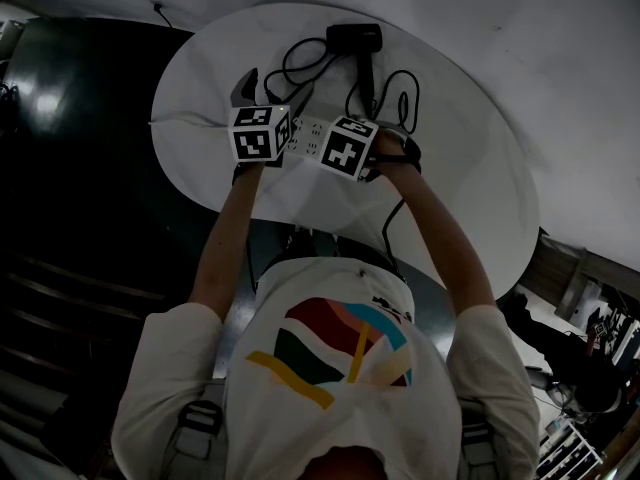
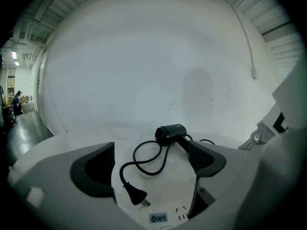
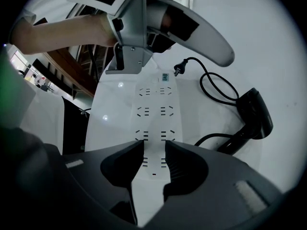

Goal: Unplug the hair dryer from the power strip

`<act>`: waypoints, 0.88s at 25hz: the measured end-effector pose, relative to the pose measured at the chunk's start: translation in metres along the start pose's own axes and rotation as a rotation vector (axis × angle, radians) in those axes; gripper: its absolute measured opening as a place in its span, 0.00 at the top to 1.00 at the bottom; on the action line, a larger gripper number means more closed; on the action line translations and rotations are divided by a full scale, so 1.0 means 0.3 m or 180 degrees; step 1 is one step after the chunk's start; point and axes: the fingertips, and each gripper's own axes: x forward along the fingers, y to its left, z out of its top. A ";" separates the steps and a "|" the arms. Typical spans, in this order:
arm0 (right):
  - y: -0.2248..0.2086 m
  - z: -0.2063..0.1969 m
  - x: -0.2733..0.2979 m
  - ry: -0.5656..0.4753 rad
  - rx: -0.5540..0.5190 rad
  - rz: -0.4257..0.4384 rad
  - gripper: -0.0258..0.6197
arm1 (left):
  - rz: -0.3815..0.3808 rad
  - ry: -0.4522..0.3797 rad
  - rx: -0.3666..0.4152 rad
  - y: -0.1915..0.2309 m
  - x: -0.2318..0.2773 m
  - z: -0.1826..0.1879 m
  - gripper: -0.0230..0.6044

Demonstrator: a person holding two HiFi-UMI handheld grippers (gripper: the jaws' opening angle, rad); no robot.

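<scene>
Black plug (image 2: 135, 195) — free, beside power strip (image 2: 168, 213)

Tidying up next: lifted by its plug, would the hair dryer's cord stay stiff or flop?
Probably floppy: the cord lies in loose loops. The plug looks rigid, a fair handle. The hair dryer would likely anchor the far end.

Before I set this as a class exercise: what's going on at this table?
A person works with two tools. The right hand-held gripper clamps the white power strip from above. The left hand-held gripper is open, holding nothing; the plug of the hair dryer lies free on the table at the strip's end, already out.
</scene>
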 end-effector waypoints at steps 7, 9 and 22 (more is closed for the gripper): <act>0.012 -0.008 0.000 -0.0122 -0.0047 -0.0018 0.71 | -0.0151 -0.0027 -0.0051 -0.054 -0.074 0.052 0.68; 0.022 -0.001 -0.035 -0.0314 0.0084 0.0043 0.62 | -0.0150 -0.0192 -0.0015 -0.062 -0.115 0.094 0.87; -0.160 0.241 -0.871 -0.3366 0.1058 -0.1213 0.94 | -0.0136 -0.1238 0.0092 -0.181 -0.434 0.487 0.96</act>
